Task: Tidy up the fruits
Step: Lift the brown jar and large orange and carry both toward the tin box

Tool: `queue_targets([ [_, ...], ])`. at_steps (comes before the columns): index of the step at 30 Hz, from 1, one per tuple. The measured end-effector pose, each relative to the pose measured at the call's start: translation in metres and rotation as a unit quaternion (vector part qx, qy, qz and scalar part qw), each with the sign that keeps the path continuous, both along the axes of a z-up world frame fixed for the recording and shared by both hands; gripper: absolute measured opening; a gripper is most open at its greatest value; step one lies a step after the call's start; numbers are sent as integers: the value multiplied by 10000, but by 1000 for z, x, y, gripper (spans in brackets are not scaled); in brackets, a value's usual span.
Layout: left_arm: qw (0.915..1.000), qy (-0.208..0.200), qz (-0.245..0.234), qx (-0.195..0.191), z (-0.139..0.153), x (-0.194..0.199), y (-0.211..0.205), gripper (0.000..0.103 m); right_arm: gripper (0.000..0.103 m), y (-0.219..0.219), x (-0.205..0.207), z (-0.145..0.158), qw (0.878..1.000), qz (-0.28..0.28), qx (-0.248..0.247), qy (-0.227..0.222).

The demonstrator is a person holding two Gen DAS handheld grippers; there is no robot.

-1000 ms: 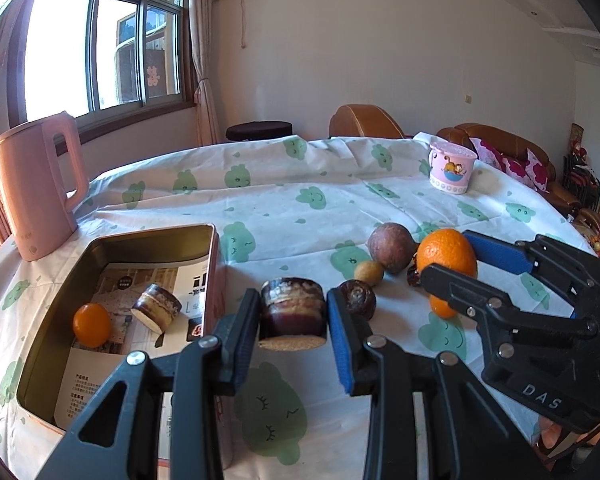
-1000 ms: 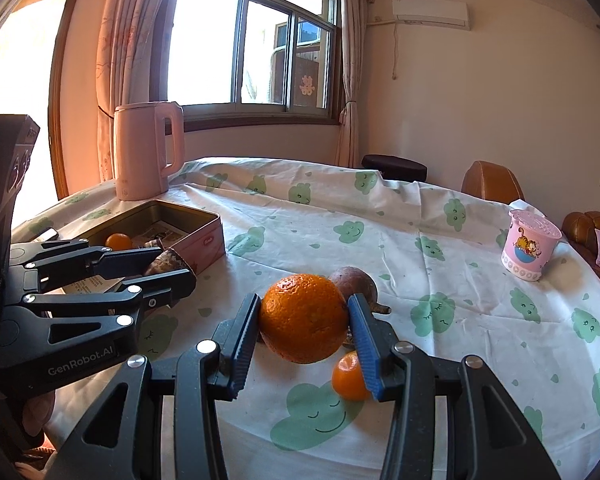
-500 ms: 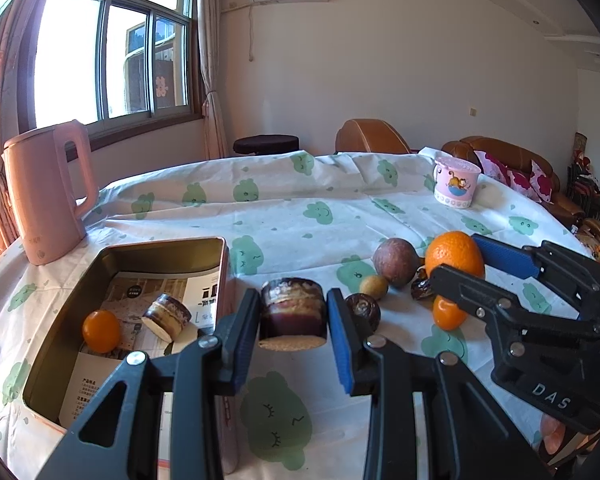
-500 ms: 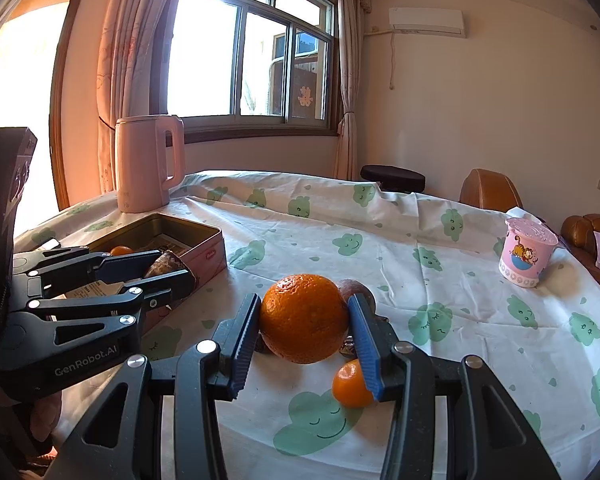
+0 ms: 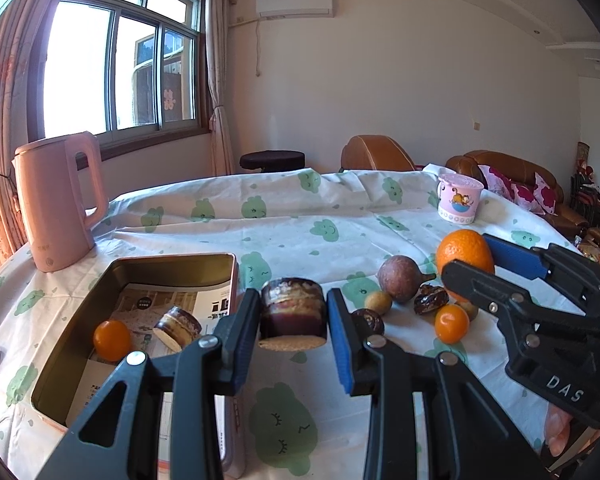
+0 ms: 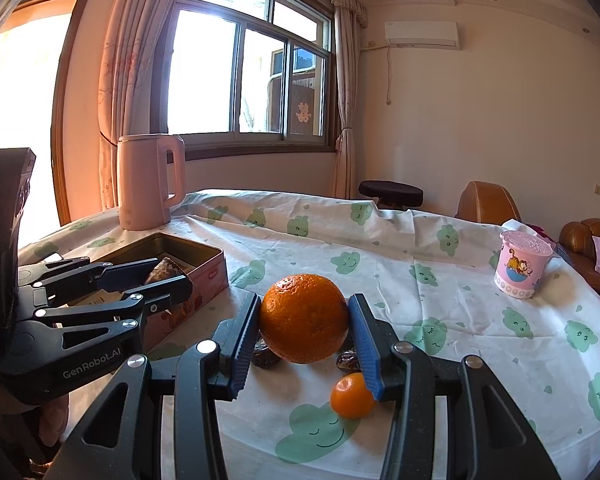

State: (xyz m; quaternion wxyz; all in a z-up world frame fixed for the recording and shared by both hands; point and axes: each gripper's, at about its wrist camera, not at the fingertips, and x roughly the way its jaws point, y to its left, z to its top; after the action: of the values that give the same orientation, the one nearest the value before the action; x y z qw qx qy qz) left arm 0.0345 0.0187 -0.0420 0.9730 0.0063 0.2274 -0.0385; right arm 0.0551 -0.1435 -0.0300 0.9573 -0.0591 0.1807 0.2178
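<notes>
While both tools are loaded and held clear of the desk, the job in hand looks like carrying each piece across to the tin box and letting go low inside it. Nearest in the left wrist view, the left tool is clamped on a brown layered round piece, its pale underside showing, just right of the box's near corner. I would bring it over the bare paper lining, clear of the small orange and the similar layered piece already lying in the box, then lower before releasing so it does not roll or land on them. The right tool grips the large orange firmly by its sides, above the loose fruit on the cloth: a small mandarin and dark dates. It should wait or approach from the far side so the two tools do not collide over the box.

Farther back stand the pink kettle and the pink cup.

Compared with a second ago, both grips are unchanged; the views have tilted up slightly, showing more wall and ceiling, and the fruit sits lower relative to the held orange.
</notes>
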Motion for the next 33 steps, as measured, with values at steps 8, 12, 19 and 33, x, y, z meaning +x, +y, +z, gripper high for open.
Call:
queue_targets([
  [8, 9997, -236, 49, 38, 5, -5, 1, 35, 47, -1, -3, 4, 9998, -11, 85, -153],
  [12, 9995, -292, 92, 29, 6, -5, 3, 35, 47, 0, -4, 6, 9997, -13, 94, -225],
  [19, 9988, -458, 189, 32, 8, -7, 8, 35, 47, 1, -6, 10, 9994, 1, 113, -329],
  [33, 9974, -600, 401, -74, 13, -10, 28, 35, 47, 22, -2, 15, 9991, 191, -15, -379],
])
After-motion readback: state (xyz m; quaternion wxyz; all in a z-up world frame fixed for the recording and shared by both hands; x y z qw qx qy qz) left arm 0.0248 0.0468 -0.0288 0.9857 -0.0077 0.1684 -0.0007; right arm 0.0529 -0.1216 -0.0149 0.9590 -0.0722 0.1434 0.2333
